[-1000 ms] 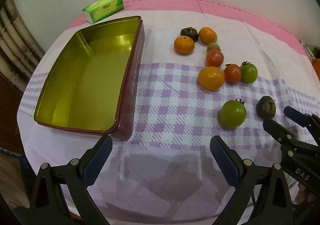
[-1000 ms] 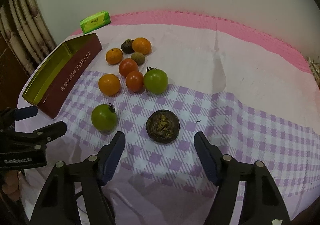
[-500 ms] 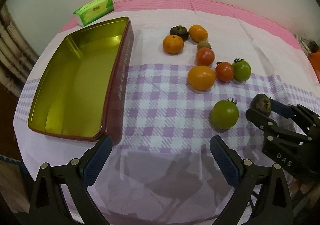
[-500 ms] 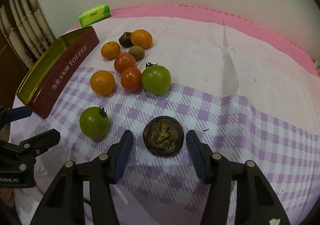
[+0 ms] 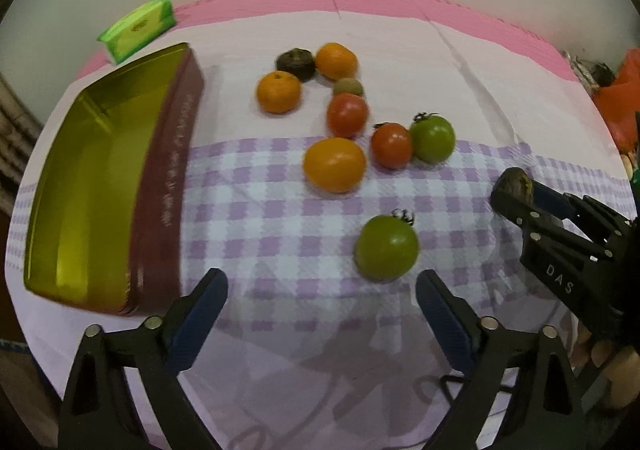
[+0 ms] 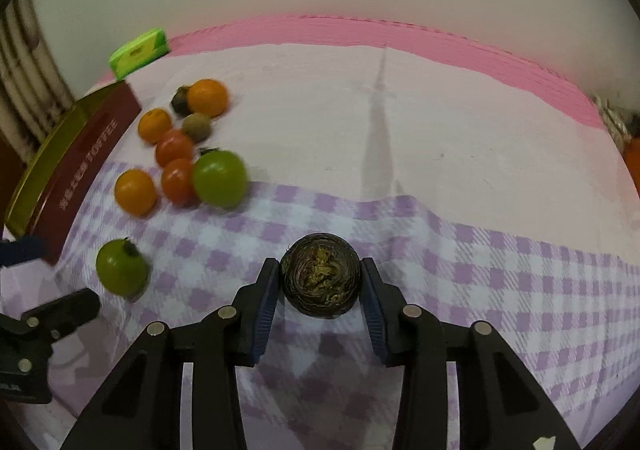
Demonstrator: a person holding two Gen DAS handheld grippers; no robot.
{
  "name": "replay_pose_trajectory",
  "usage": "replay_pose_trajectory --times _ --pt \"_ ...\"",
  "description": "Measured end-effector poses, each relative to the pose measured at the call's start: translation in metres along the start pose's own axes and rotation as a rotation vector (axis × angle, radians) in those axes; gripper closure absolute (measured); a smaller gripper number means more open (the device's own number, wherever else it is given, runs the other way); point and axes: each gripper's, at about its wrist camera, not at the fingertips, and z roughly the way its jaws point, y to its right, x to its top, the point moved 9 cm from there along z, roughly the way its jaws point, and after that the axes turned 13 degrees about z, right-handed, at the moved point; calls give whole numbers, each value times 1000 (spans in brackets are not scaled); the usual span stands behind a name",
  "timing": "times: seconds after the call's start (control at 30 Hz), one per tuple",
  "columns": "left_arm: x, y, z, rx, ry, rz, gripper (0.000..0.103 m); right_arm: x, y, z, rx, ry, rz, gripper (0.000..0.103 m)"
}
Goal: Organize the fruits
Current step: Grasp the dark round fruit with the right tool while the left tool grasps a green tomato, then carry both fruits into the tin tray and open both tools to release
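My right gripper (image 6: 319, 282) is shut on a dark brown wrinkled fruit (image 6: 319, 275), its pads against both sides; the same fruit (image 5: 513, 183) shows in the left wrist view. My left gripper (image 5: 322, 300) is open and empty, just short of a green tomato (image 5: 386, 247). Farther back lie an orange fruit (image 5: 334, 164), two red tomatoes (image 5: 391, 145), another green tomato (image 5: 433, 138), oranges (image 5: 278, 92) and a second dark fruit (image 5: 296, 63). A gold-lined toffee tin (image 5: 96, 186) lies empty at the left.
A green tissue pack (image 5: 138, 29) lies behind the tin near the wall. The checked cloth (image 5: 260, 218) covers the table, with a pink mat (image 6: 400, 34) at the back. Orange items (image 5: 620, 98) sit at the far right edge.
My right gripper moved forward and closed around the dark brown fruit. My left gripper moved forward and right, toward the near green tomato.
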Motion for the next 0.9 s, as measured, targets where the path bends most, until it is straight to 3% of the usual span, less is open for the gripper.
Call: replay_pose_trajectory --times 0.13,0.43,0.6,0.9 --pt "6 7 11 -29 -27 1 17 0 -1 0 -10 7 -10 65" --pt "14 14 28 -40 -59 25 40 -3 1 -1 -11 12 -14 65" --pt "21 18 28 -46 -36 57 67 -3 0 -1 -11 12 -13 64" --pt "23 9 10 -70 -7 46 68 -3 0 -1 -16 13 -17 64"
